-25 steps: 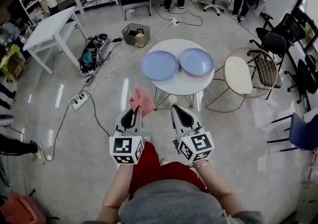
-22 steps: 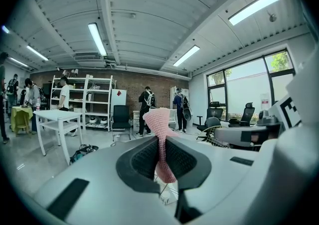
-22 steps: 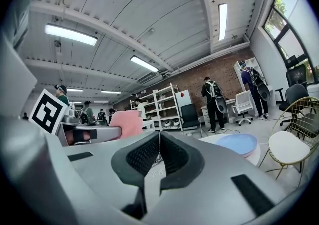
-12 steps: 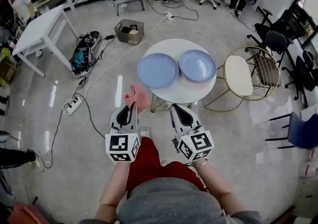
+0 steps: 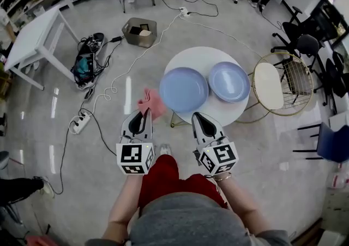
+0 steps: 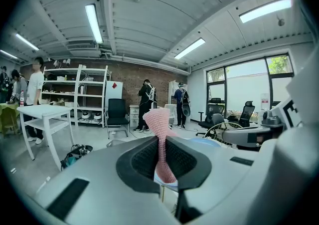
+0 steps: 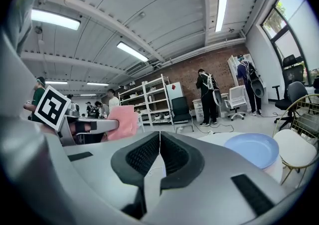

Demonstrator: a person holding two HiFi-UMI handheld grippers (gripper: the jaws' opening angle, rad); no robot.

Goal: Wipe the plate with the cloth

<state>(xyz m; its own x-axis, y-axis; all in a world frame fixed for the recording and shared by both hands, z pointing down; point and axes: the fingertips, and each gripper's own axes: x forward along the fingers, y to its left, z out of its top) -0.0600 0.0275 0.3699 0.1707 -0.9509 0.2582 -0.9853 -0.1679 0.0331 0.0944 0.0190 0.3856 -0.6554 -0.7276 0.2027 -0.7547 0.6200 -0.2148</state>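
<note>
Two light blue plates lie side by side on a round white table (image 5: 218, 111): the nearer left plate (image 5: 184, 89) and the right plate (image 5: 229, 81). My left gripper (image 5: 145, 113) is shut on a pink cloth (image 5: 152, 102), which sticks out past its tips just left of the table's near edge. In the left gripper view the cloth (image 6: 161, 145) is pinched upright between the pads. My right gripper (image 5: 197, 117) is shut with nothing in it, at the table's near edge below the left plate. One plate (image 7: 251, 150) shows to the right in the right gripper view.
A gold wire chair (image 5: 279, 82) with a white seat stands right of the table. Cables, a power strip (image 5: 79, 124) and a bag (image 5: 84, 66) lie on the floor to the left. A white table (image 5: 31, 35) is at the far left, a grey bin (image 5: 139, 32) behind.
Both grippers have moved forward toward the round table; the table and plates now sit closer to their tips. The cloth stays held in the left gripper.
</note>
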